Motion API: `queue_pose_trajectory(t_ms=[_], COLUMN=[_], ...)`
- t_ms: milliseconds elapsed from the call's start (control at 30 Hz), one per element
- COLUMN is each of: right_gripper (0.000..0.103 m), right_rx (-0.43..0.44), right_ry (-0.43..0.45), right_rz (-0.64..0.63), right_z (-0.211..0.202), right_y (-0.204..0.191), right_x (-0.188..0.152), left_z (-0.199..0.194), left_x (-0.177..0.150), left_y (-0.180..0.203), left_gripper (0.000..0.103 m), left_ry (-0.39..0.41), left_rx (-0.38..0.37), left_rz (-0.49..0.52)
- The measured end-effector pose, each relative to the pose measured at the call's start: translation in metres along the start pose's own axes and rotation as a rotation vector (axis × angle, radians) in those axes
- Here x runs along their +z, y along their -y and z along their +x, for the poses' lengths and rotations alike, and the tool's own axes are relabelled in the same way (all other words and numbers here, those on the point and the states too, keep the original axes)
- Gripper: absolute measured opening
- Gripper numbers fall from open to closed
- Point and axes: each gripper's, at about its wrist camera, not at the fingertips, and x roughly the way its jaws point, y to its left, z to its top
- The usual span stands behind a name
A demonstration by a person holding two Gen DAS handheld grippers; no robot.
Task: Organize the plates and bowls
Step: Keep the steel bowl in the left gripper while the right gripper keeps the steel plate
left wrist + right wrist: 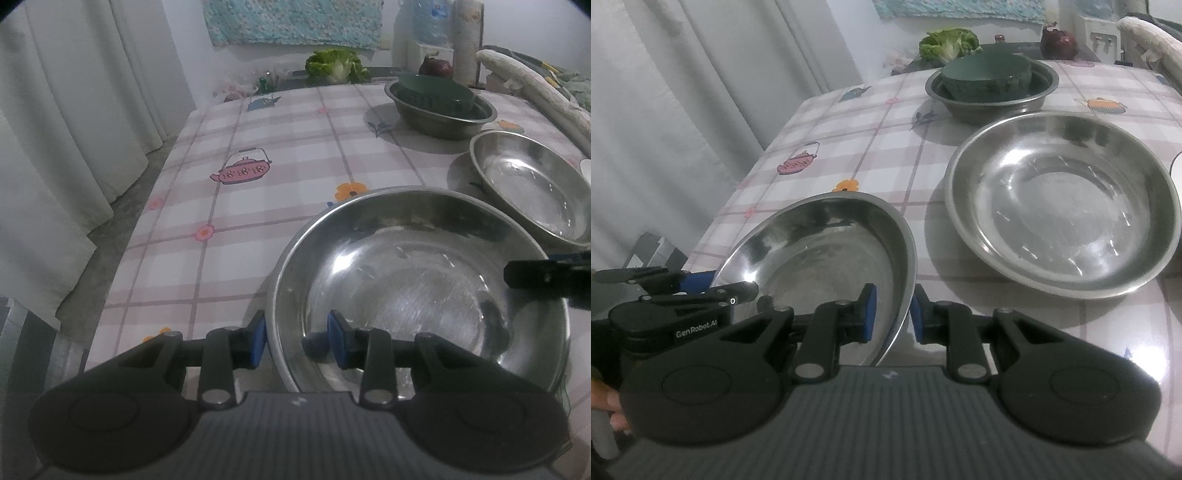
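Two grippers bear on one steel plate, the near plate (pixel 421 291). Your left gripper (pixel 297 341) has its blue-padded fingers (pixel 258 343) straddling the plate's near left rim, one finger outside the wall and one inside the basin; a gap shows on each side of the rim in the left view, so the fingers stand apart and are not clamped. Your right gripper (pixel 892 314) straddles the rim on the opposite side, with one pad inside the plate and one outside. The pads lie close to the metal, but contact cannot be confirmed from either view.

In the right view the near plate (pixel 827 251) appears tilted, its right edge high; whether it is lifted or resting on the bench cannot be told. Your right gripper's finger shows in the left view at the plate's right edge (pixel 546 275).

A second plate (pixel 1063 203) sits flat on the bench (pixel 871 122) just beyond and to the right of the first. Farther back, a steel bowl (pixel 991 96) holds an upturned green bowl (pixel 986 77). The bench carries a checked cloth printed with teapots and flowers. Behind it lie a lettuce (pixel 949 42) and a red onion (pixel 1058 42). White curtains (pixel 74 110) hang at the left.
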Motion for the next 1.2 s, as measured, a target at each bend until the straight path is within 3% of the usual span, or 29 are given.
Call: queue_pose_trajectory(t_ms=[1200], right_gripper=[0.021], right_rx=[0.008], right_ry=[-0.01], right_rz=[0.007], right_z=[0.0004], right_y=[-0.0015], right_x=[-0.0034], left_z=[-0.0006], left_x=[-0.0008], left_y=[-0.0008], left_gripper=[0.036], left_ry=[0.0], left_rx=[-0.002], left_rz=[-0.004])
